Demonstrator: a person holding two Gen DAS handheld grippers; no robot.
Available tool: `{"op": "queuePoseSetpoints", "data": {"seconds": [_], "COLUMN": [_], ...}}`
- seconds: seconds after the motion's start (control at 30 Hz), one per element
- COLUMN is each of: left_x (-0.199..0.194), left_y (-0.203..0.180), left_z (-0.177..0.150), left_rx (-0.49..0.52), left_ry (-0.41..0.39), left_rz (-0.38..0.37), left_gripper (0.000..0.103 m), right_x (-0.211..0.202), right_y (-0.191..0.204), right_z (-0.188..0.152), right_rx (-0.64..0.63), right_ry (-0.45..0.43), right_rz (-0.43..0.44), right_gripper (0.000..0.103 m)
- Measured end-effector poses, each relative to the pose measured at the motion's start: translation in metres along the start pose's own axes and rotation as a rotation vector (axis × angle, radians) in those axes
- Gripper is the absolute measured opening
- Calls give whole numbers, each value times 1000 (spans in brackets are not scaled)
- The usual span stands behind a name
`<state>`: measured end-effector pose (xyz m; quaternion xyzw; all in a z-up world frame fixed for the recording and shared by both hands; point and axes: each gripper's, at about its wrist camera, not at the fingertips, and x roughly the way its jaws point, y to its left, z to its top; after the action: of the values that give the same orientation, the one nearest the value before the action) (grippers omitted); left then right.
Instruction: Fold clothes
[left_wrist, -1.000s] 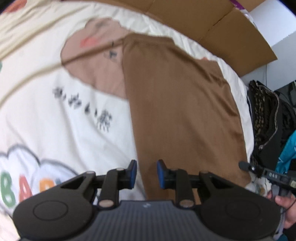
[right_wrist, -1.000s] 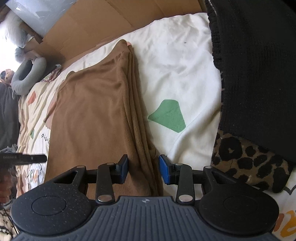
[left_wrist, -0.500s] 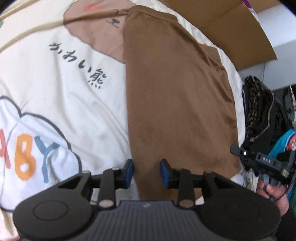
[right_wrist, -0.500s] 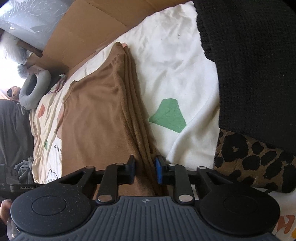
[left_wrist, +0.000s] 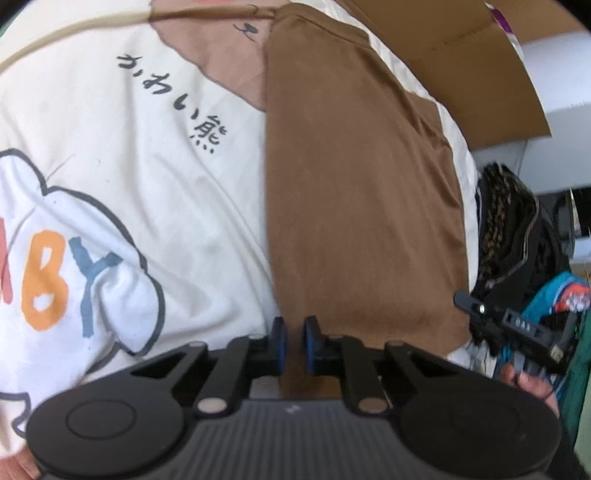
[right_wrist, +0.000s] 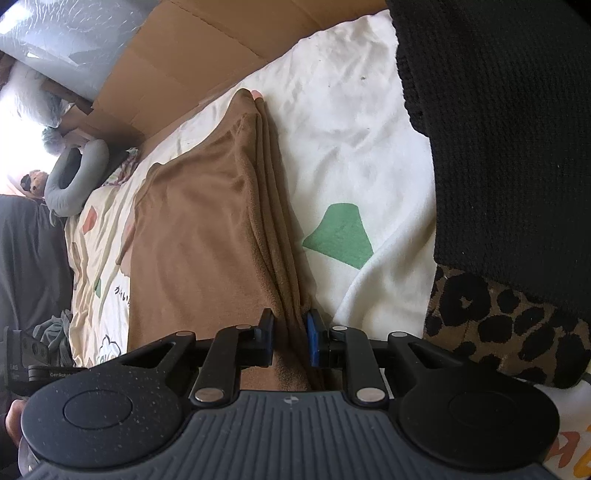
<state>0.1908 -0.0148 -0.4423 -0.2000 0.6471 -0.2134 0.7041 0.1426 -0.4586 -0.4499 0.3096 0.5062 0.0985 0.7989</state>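
The left gripper (left_wrist: 293, 345) has just been closing on the near left corner of the brown garment (left_wrist: 362, 192), cloth between its pads. The right gripper (right_wrist: 290, 341) pinches the stacked layers at the near right edge, its jaws also having just narrowed. The garment lies lengthwise on the printed white bedsheet (left_wrist: 147, 177), already folded into a long strip. Holding both near corners probably prepares a fold toward the far end. A black knit (right_wrist: 509, 140) and leopard-print cloth (right_wrist: 498, 325) lie at the right.
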Motion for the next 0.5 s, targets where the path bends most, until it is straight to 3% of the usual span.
{"op": "queuePoseSetpoints", "data": {"seconds": [0.2,0.33,0.5], "left_x": [-1,-4,-19], "left_y": [-1,-1,2], "left_z": [-10,-12,-7], "left_rx": [74,73,80], "left_ry": [66,112,79], "left_rz": [24,20,17], "left_gripper": [17,20,23], "right_x": [2,3,4], "right_y": [-1,-2,-3], "right_z": [0,-1,-1], "right_rx": [-5,-1,-9], "right_ry": [6,4,10], "right_rz": [-4,-3,-4], "right_gripper": [18,18,18]}}
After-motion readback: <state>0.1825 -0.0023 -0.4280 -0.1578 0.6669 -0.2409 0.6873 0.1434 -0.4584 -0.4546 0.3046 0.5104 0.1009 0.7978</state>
